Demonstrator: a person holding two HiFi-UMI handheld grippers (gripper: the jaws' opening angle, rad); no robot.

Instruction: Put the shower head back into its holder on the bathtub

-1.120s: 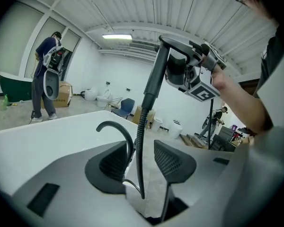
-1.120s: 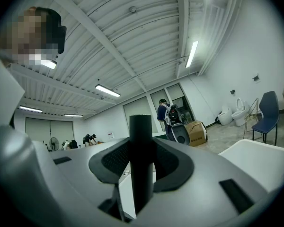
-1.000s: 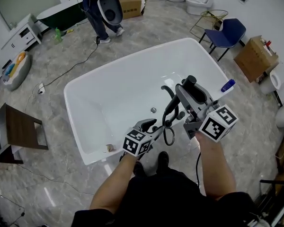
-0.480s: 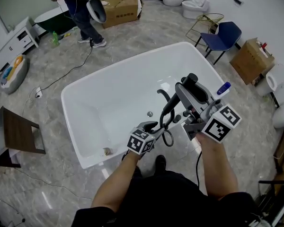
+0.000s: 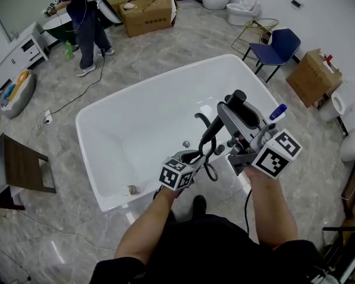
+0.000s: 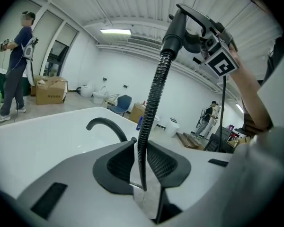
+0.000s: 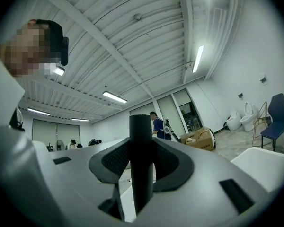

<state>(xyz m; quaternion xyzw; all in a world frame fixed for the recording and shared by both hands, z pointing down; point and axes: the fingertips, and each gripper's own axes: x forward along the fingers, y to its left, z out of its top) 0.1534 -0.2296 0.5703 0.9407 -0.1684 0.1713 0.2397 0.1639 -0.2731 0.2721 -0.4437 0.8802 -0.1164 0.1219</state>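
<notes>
My right gripper (image 5: pixel 239 123) is shut on the handle of the black shower head (image 5: pixel 241 112), held up over the near right rim of the white bathtub (image 5: pixel 136 117). In the right gripper view the handle (image 7: pixel 141 164) stands upright between the pads. The black ribbed hose (image 5: pixel 210 141) hangs from it in a loop. My left gripper (image 5: pixel 196 157) has just been closing, and its pads now press on the hose (image 6: pixel 154 93). A black curved spout (image 5: pixel 202 118) rises from the rim beside the hose. The holder is hidden behind the grippers.
A blue bottle (image 5: pixel 276 112) lies on the tub's right rim. A blue chair (image 5: pixel 281 43) and a cardboard box (image 5: pixel 310 70) stand to the right. At the far left a person (image 5: pixel 80 16) stands, with a cable trailing on the floor. A wooden table (image 5: pixel 21 167) is at left.
My left gripper moved up to the hose and its jaws closed onto it. The shower head rose a little in my right gripper. The person in the background walked left.
</notes>
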